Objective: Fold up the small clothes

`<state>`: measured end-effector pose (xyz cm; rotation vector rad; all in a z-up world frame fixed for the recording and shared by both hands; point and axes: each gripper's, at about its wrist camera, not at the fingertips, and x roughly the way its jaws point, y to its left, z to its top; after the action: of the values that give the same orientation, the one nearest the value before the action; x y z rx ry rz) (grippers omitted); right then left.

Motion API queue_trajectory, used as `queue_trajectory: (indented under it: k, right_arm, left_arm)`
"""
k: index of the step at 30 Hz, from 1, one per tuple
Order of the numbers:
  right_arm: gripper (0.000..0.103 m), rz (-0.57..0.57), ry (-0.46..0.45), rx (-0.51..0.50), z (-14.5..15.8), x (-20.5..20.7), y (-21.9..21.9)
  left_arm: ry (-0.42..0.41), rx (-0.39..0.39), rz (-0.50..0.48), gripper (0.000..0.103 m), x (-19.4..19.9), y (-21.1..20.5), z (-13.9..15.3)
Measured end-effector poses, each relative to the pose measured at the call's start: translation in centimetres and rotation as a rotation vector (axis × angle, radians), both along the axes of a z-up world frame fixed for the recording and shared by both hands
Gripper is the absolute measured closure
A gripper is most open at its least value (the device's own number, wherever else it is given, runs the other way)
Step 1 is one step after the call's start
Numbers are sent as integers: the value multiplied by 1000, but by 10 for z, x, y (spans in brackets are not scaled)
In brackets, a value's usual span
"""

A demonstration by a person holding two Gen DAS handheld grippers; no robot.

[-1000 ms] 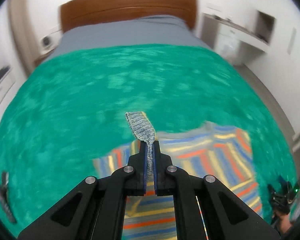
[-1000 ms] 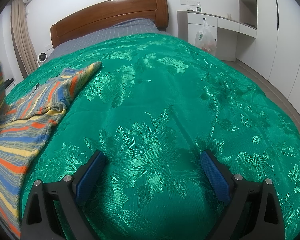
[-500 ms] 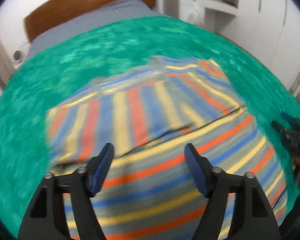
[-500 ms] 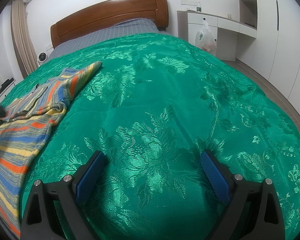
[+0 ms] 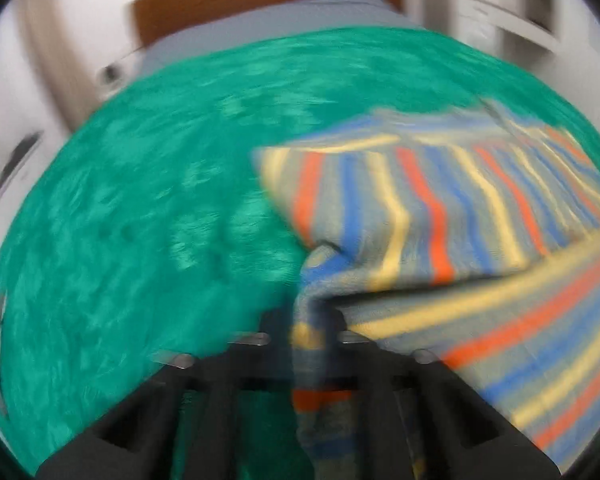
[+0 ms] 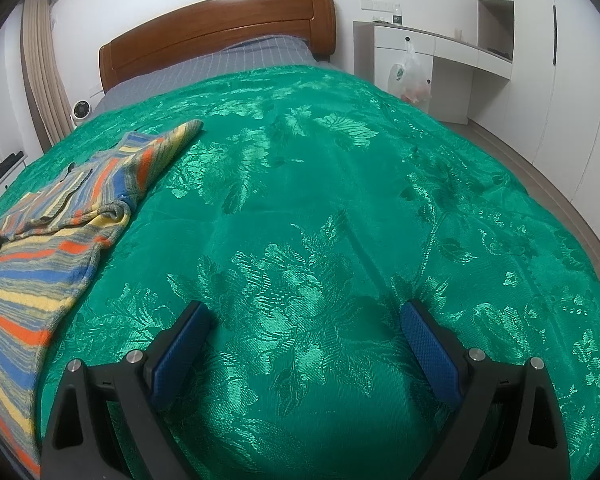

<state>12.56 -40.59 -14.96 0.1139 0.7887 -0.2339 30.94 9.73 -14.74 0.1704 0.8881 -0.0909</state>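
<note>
Striped garment (image 5: 440, 216), knit, orange/blue/yellow/grey bands, lies on the green bedspread (image 5: 160, 200), partly folded: one layer with stripes running away from the camera sits over a lower layer with stripes running diagonally across. In the right wrist view the same garment (image 6: 52, 232) sits at the left side of the bed, one narrow end (image 6: 182, 134) pointing toward the headboard (image 6: 220, 28), a rolled fold edge near its middle, the rest spread toward the near left edge of the frame. Left gripper (image 5: 310, 328): jaws nearly together with a bunched edge of the garment pinched between them, fabric running down through the gap and a ridge of cloth pulled up ahead of the tips. That view is heavily motion-blurred, so finer contact detail can't be read. Right gripper (image 6: 306, 334): jaws wide apart, blue pads (image 6: 182, 344) facing each other, nothing between them, only bare bedspread (image 6: 340, 200) beneath, well apart from the garment. Whether the tips touch the cover, can't tell. Further out: grey checked sheet (image 6: 236, 56) at the head of the bed, small white round device (image 6: 82, 110) beside the bed near the curtain (image 6: 40, 64), white built-in desk and cabinets (image 6: 460, 52) on the right with a plastic bag (image 6: 410, 76) hanging off them.
</note>
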Motion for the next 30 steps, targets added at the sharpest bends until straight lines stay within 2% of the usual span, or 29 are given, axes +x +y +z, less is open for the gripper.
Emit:
queue_trajectory:
  k: [2,6,9,12,13,17,20,24,28,29,30]
  right_arm:
    - [7,0,1,0,0,1,0]
    - [7,2,-4,7,0,1,-1]
    - [7,3,-5,8,0,1,-1]
    - [7,3,-5,9,0,1,-2]
    - [7,3,-5,9,0,1,-2]
    - [7,3,-5,8,0,1,-1]
    - [7,2,-4,6,0,1,-1]
    - [7,2,-2,2,-1,2,-1]
    - [7,2,-3,3,-1,1,-2]
    - [7,3,-3,4,0,1,-2]
    - [7,3,-3,3,-1,1,-1]
  left_arm:
    - [-8,-43,64,99,-6,13,-9]
    - [-30,-11,58,97,-20,10,-15]
    - [4,-54,81,87,-11,15,-15]
    - [25,-92,104,64,-17,28,-8]
    - [27,-96,114,53,-20,32,-6]
    - [19,-137,149,31,-50,63,5]
    - [-6,-136,190,21,-67,85,8]
    - [-41,-84,254,16,-73,111,3]
    - [3,-64,268,0,-63,127,-31]
    - [-16,-78,253,1,-66,129,-38]
    - [-69,-110,248,0,-73,131,-39]
